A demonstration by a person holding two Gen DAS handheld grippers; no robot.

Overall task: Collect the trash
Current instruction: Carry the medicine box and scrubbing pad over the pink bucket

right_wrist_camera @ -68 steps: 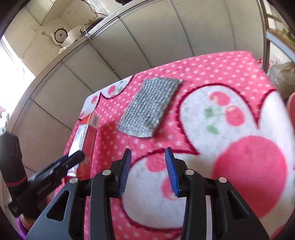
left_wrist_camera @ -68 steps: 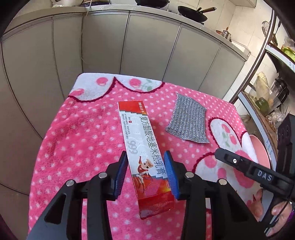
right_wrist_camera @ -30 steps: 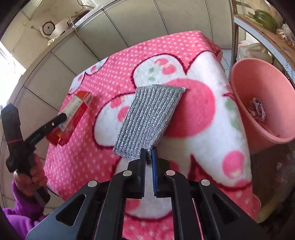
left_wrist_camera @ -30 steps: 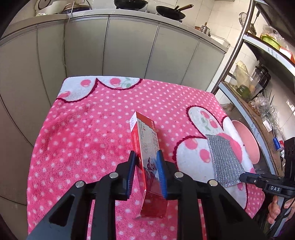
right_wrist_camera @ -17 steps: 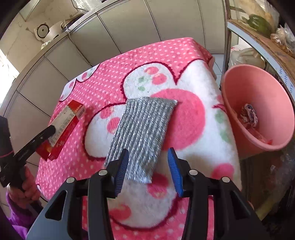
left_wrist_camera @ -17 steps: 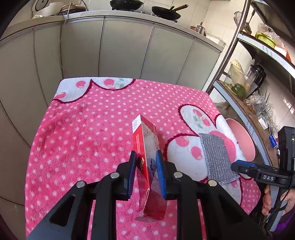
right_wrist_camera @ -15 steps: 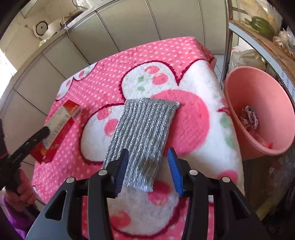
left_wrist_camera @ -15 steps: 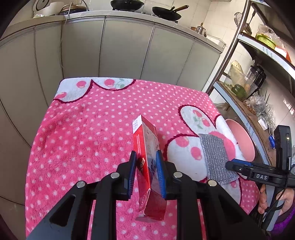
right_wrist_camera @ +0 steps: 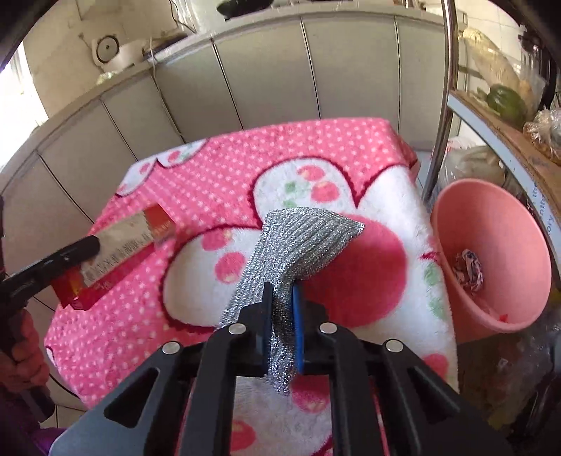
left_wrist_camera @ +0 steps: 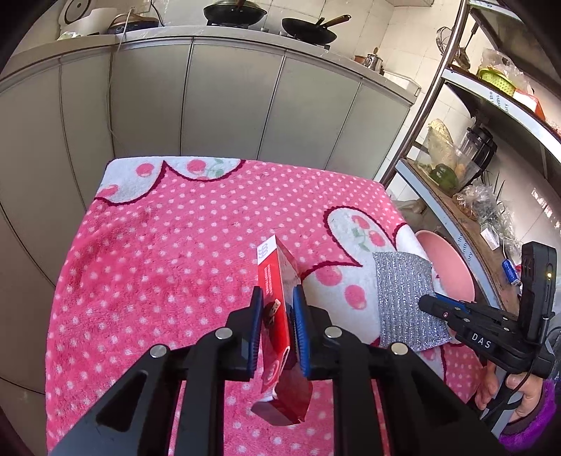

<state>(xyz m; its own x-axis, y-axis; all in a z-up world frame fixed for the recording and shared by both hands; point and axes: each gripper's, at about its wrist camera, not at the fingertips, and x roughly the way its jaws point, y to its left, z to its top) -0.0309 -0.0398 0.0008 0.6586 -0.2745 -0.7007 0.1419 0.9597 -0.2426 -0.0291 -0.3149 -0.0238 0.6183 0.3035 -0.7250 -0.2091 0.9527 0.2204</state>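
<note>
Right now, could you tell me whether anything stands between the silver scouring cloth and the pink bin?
Nothing visible does. The right hand-held gripper holds the silver scouring cloth above the blanket, and the pink bin sits open just past the blanket's right edge.

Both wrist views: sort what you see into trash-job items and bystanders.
Job:
- red box, clamped in left gripper
- silver scrubbing cloth, pinched in right gripper
- pink bin, crumpled wrapper inside

Bystanders:
- woks on counter
- green pepper on shelf
- polka-dot blanket
</note>
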